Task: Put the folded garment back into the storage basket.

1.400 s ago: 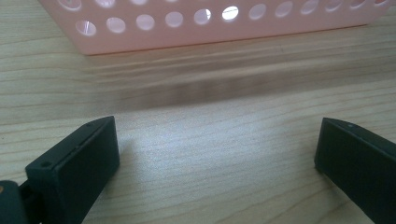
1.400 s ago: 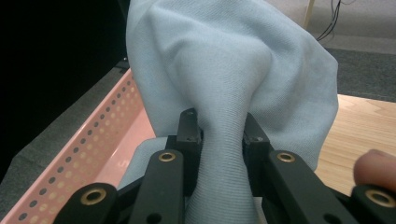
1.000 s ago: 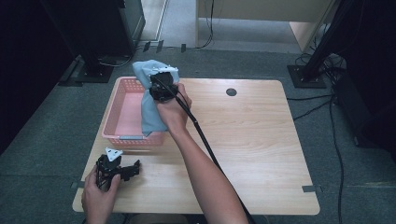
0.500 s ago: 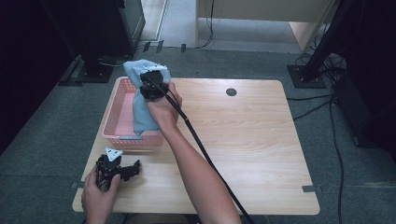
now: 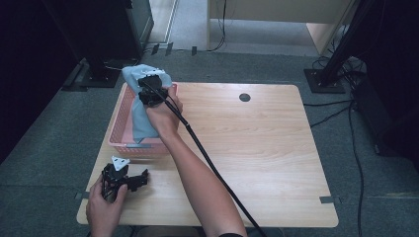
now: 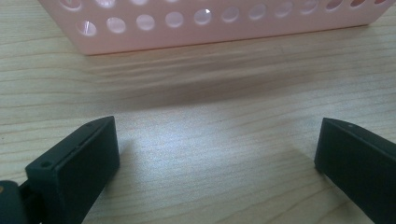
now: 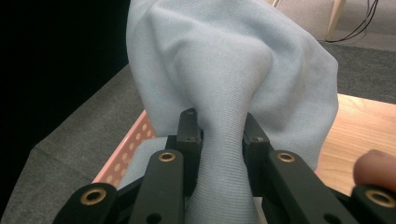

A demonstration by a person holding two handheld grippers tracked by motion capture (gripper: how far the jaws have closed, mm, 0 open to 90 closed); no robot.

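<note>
Cloth (image 5: pixel 141 106) one, pale blue, basket (image 5: pixel 121 133) one, pink, hand-held grippers two

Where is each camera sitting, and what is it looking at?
High view: above the table, looking down; both forearms, left claw and right claw show.
Left gripper view: rides the left claw, low over the table, facing the pink basket; its open jaws show.
Right gripper view: rides the right claw, facing the blue cloth it pinches; a fingertip shows.
All three share the basket.
</note>
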